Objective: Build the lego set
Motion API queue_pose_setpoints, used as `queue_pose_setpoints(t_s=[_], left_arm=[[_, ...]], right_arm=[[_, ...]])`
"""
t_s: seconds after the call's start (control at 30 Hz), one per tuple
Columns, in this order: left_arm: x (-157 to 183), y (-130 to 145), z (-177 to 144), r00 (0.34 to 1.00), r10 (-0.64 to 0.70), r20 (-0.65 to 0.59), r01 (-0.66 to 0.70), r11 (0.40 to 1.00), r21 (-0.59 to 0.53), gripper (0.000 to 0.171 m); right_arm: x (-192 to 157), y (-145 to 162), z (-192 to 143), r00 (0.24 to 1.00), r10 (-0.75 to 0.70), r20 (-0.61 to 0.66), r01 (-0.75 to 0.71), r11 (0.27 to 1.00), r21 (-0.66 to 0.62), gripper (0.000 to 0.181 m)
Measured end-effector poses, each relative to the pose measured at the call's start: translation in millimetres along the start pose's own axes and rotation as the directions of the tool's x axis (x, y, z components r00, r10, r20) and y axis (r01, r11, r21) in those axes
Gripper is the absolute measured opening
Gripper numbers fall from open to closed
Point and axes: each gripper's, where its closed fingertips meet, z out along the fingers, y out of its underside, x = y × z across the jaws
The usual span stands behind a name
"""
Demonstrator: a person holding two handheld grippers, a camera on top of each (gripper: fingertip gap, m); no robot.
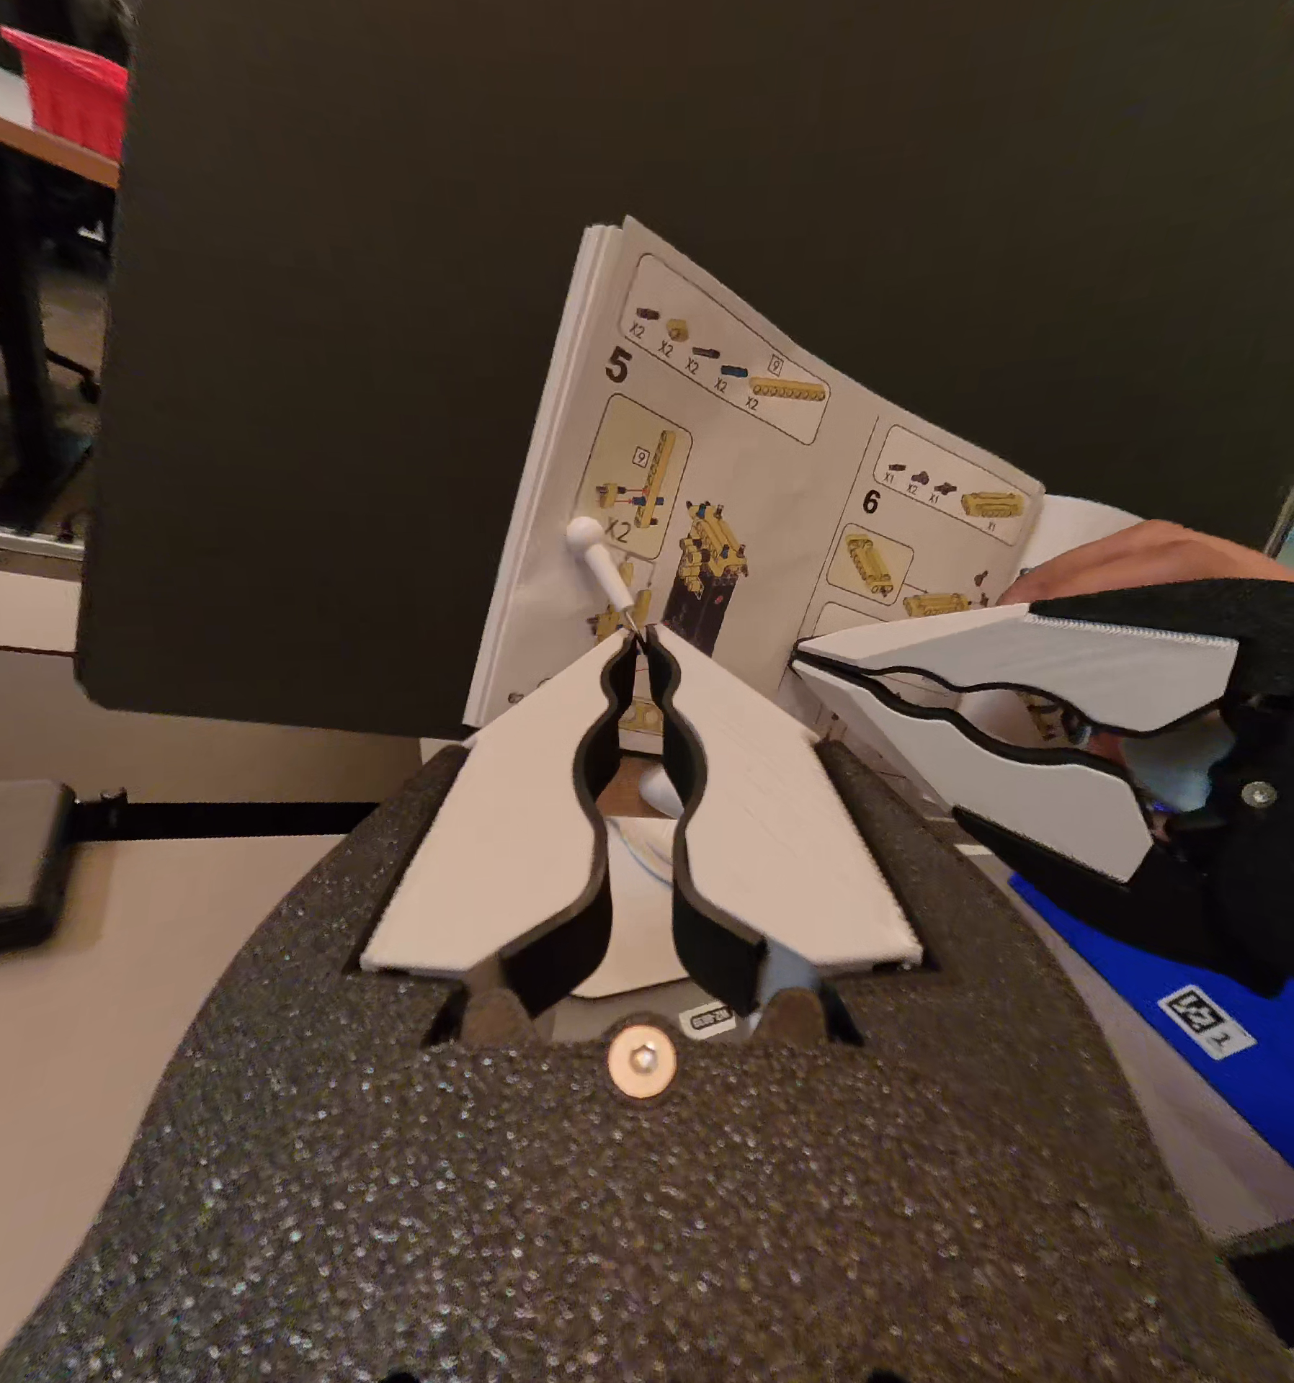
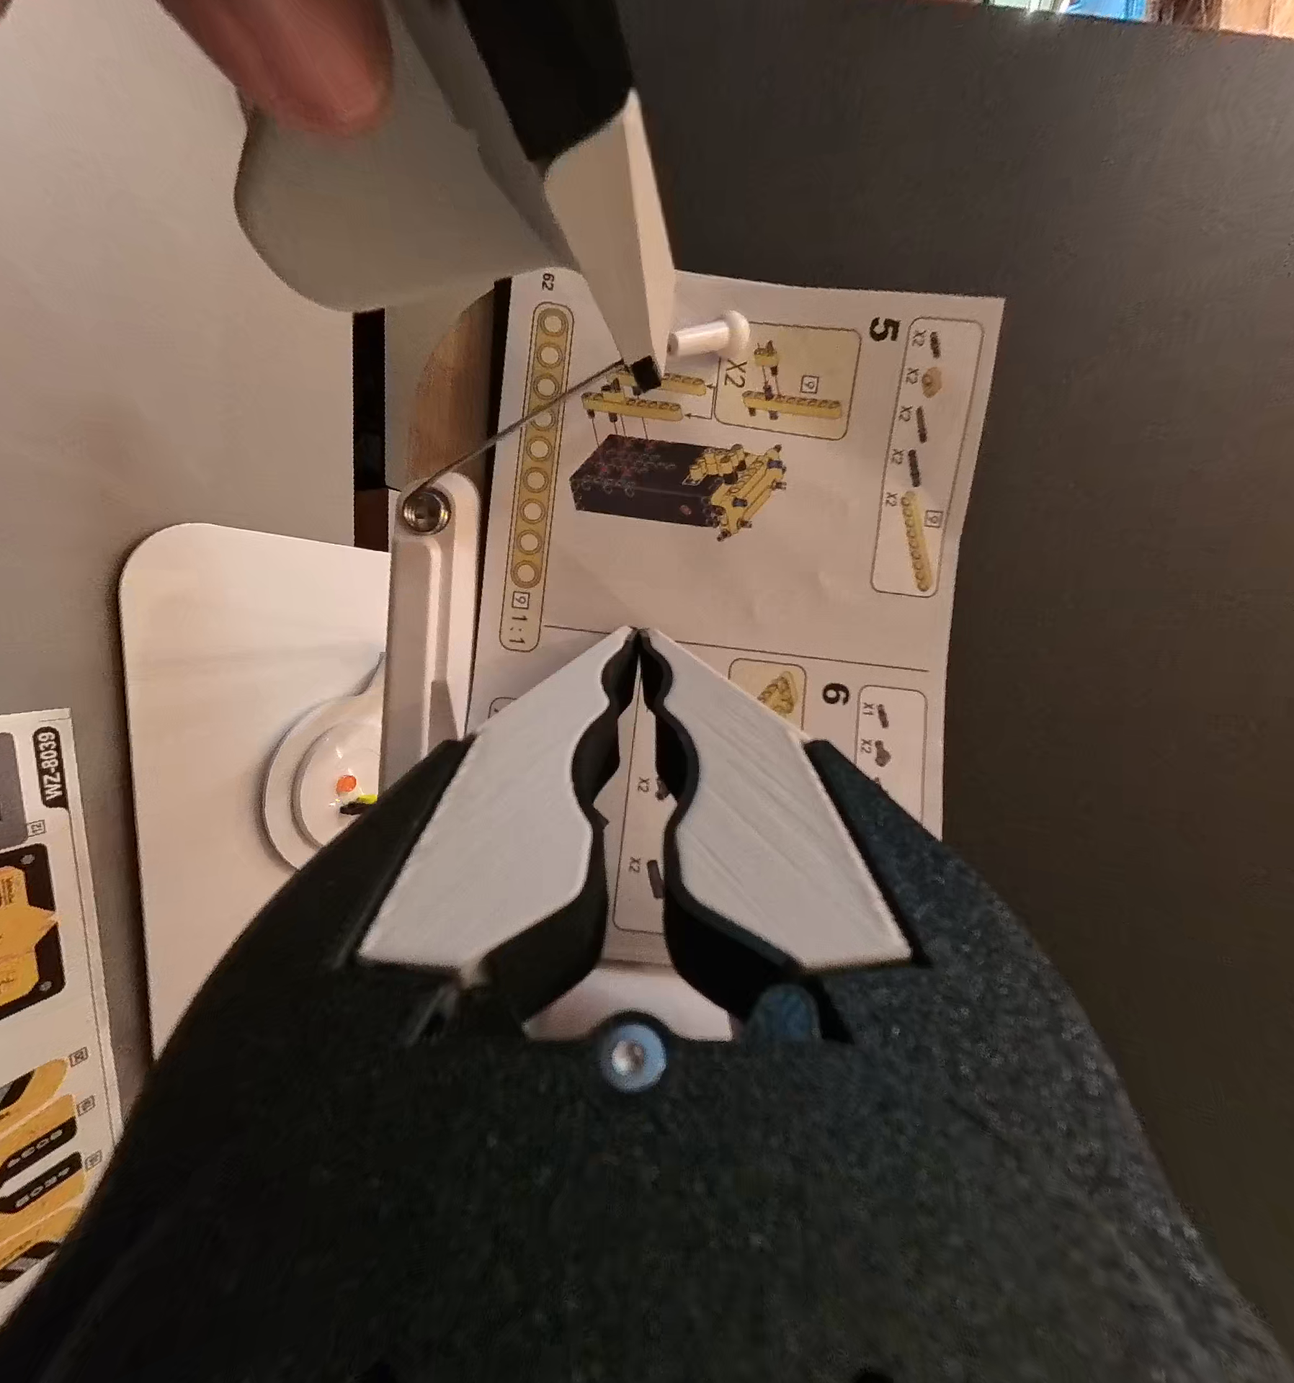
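Observation:
An open instruction booklet [image 1: 749, 479] stands against a dark panel [image 1: 404, 299] on a white stand [image 2: 255, 636]. My left gripper [image 1: 638, 636] is shut on the stand's thin wire page-holder, just below its white knob [image 1: 591, 550]. In the right wrist view the left gripper [image 2: 644, 370] holds that wire [image 2: 509, 430] in front of the page [image 2: 764, 464], with the knob [image 2: 708, 337] beside it. My right gripper [image 2: 636, 632] is shut, tips against the booklet page. It also shows in the left wrist view [image 1: 797, 658]. Whether it pinches the paper I cannot tell.
A sticker sheet [image 2: 8, 973] lies left of the stand on the light table [image 1: 142, 1048]. A black flat device [image 1: 0, 861] lies at the left. A hand [image 1: 1153, 554] holds the right gripper. A red object [image 1: 67, 90] sits on a far desk. Left tips to right tips: about 7 cm.

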Motion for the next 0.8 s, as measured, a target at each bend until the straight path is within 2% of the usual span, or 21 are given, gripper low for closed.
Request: queue_pose_setpoints(t_s=[0.13,0.33,0.47,0.63,0.67,0.73,0.8], left_arm=[[-6.0,2.5,-4.3,0.999,-0.027,0.032,0.026,0.999,0.019,0.002],[-4.5,2.5,-4.6,0.999,-0.039,-0.015,0.039,0.999,0.000,0.003],[-1.4,1.4,-1.6,1.000,0.005,-0.006,-0.006,1.000,-0.005,0.003],[0.0,2.6,-7.0,1.000,-0.008,0.003,0.008,1.000,-0.007,0.006],[0.8,-0.3,-10.8,1.000,-0.003,0.007,0.003,1.000,0.006,0.013],[3.3,-10.0,-22.0,1.000,0.012,0.016,-0.013,0.999,0.041,0.021],[6.5,-19.4,-35.5,0.999,0.038,0.025,-0.040,0.997,0.060,0.024]], right_arm=[[0.3,0.1,0.2,1.000,0.004,-0.002,-0.004,1.000,0.002,0.000],[0.8,0.3,0.2,1.000,0.012,0.000,-0.012,1.000,0.004,0.000],[1.4,0.7,0.3,0.999,0.037,0.010,-0.037,0.999,-0.004,0.000],[1.4,0.4,-0.9,0.996,0.082,0.029,-0.082,0.997,-0.002,0.001],[-0.1,-1.0,-2.2,0.992,0.116,0.049,-0.116,0.993,0.005,0.003],[-2.8,-8.6,-8.8,0.961,0.245,0.128,-0.251,0.967,0.035,0.029],[2.6,-15.6,-21.3,0.909,0.372,0.190,-0.389,0.919,0.064,0.043]])
